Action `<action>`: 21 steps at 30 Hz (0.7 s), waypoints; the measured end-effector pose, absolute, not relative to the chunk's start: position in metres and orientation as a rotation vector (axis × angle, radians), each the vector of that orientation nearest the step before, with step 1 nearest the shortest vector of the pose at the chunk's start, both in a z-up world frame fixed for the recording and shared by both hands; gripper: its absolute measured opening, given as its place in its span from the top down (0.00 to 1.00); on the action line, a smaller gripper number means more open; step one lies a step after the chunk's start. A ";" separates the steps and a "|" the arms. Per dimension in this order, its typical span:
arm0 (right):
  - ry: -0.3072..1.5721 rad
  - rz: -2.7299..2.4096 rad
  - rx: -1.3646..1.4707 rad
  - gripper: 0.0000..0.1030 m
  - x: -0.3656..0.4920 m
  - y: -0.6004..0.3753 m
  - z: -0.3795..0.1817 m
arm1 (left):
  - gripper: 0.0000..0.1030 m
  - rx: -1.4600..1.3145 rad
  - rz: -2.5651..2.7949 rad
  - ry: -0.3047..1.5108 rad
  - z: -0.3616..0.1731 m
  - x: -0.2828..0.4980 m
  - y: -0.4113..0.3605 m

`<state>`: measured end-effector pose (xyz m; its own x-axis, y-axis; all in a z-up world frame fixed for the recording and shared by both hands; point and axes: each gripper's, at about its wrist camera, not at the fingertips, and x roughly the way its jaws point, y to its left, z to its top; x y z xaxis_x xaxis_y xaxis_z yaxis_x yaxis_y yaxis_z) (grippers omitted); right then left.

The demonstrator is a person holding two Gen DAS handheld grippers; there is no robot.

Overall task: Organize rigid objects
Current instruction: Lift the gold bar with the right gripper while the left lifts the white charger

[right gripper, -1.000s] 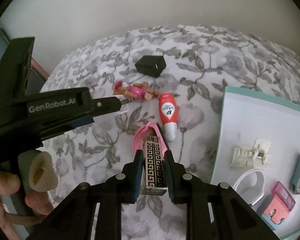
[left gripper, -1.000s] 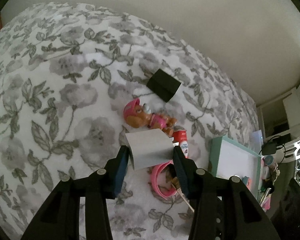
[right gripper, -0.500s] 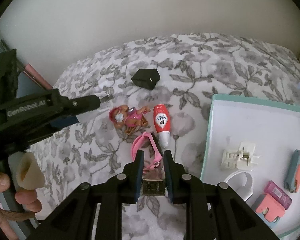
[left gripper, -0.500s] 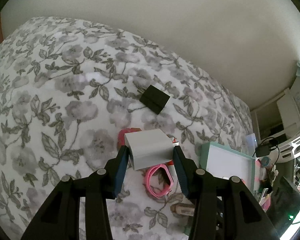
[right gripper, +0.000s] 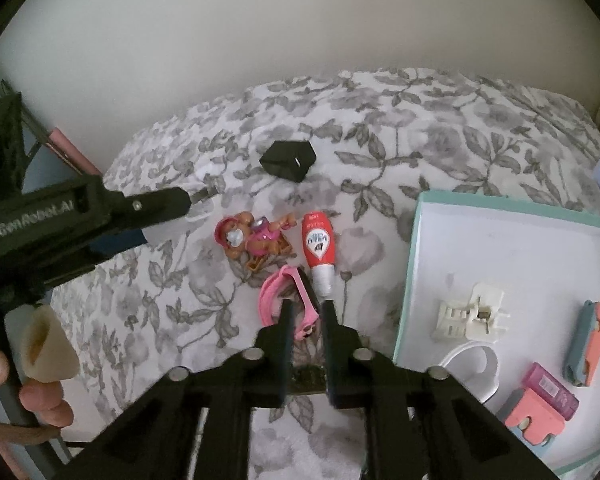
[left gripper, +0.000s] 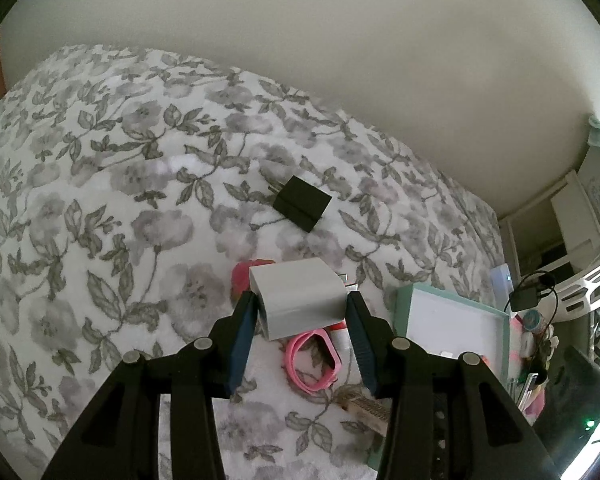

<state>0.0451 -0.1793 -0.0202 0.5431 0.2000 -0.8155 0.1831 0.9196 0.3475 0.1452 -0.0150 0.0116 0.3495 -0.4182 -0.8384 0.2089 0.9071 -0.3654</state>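
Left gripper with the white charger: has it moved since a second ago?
Yes. The left gripper, shut on the white charger, has risen and pulled back: the black adapter and floral bedspread look smaller and farther, and the charger now covers most of the toy.

L gripper (left gripper: 300,312) clamps white charger block (left gripper: 298,298) btwn both fingers, held above floral bedspread (left gripper: 100,200). Black charger (left gripper: 302,202) lies ahead, well apart. Pink band (left gripper: 312,364) just below the block; teal-rimmed tray (left gripper: 404,312) to gripper's right.
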 end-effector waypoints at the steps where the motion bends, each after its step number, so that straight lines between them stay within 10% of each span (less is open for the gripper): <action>1: 1.000 0.011 0.422 0.88 0.045 -0.180 -0.018 | 0.54 -0.203 -0.411 1.144 0.012 0.145 -0.016; 21: 1.206 0.021 0.343 0.85 0.037 -0.166 -0.054 | 0.54 -0.143 -0.378 1.273 -0.024 0.124 -0.016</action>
